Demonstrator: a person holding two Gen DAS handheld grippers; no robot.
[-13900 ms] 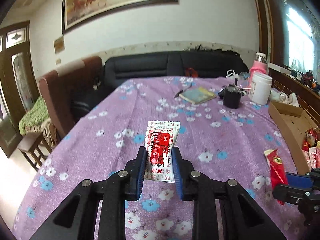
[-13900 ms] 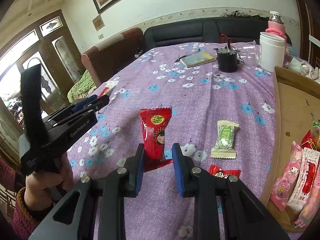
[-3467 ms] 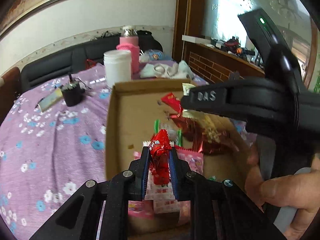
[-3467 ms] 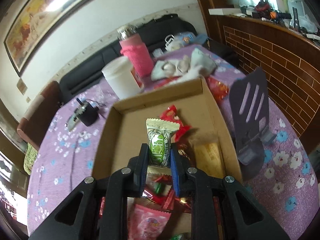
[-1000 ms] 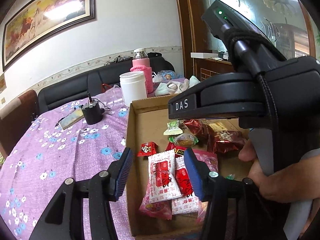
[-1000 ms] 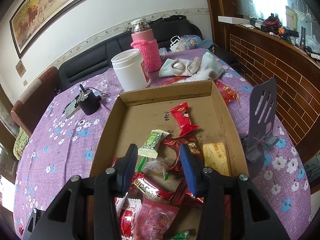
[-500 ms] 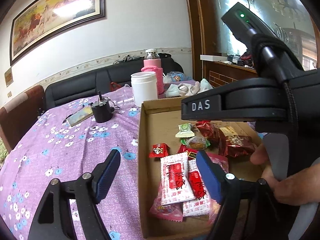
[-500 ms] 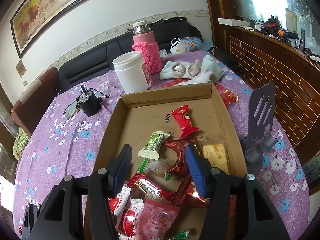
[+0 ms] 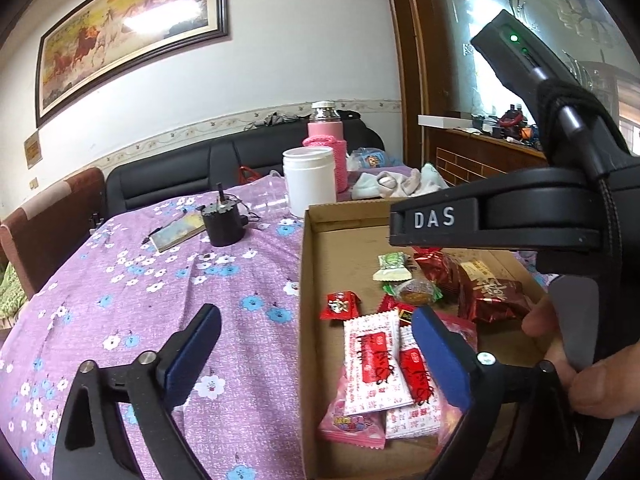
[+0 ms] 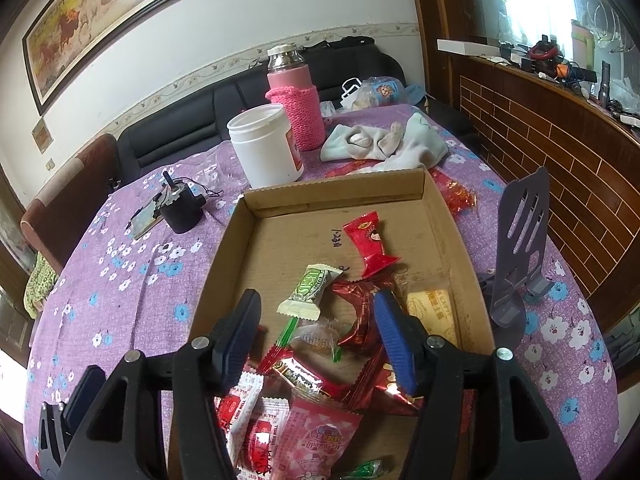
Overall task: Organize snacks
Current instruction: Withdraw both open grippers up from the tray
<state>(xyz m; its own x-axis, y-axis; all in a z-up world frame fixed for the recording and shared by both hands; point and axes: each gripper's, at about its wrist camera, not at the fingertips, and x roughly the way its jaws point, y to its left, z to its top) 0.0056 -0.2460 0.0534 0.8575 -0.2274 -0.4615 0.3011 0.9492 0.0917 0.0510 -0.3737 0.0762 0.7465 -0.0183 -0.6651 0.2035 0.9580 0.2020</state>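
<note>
A shallow cardboard box [image 10: 236,240] [image 9: 306,280] on the purple flowered tablecloth holds several snack packets. Among them are a green-and-white candy [image 10: 310,290] [image 9: 392,266], a red packet [image 10: 370,244], two red-and-white sachets [image 9: 374,360] and a small red candy [image 9: 340,306]. My left gripper [image 9: 316,330] is open and empty, above the box's left wall. My right gripper [image 10: 316,320] is open and empty, above the packets in the box's middle. Its black body [image 9: 500,220] crosses the left wrist view.
A white jar [image 10: 264,144], a pink-sleeved bottle [image 10: 294,104], a bundle of pale cloth [image 10: 380,140] and a black pot [image 10: 180,208] stand beyond the box. A grey slotted stand [image 10: 516,248] is right of the box. A red wrapper [image 10: 456,196] lies outside its far right corner.
Both grippers have opened wider and drawn back a little from the box. The red-and-white sachet and the green candy that they held earlier lie in the box.
</note>
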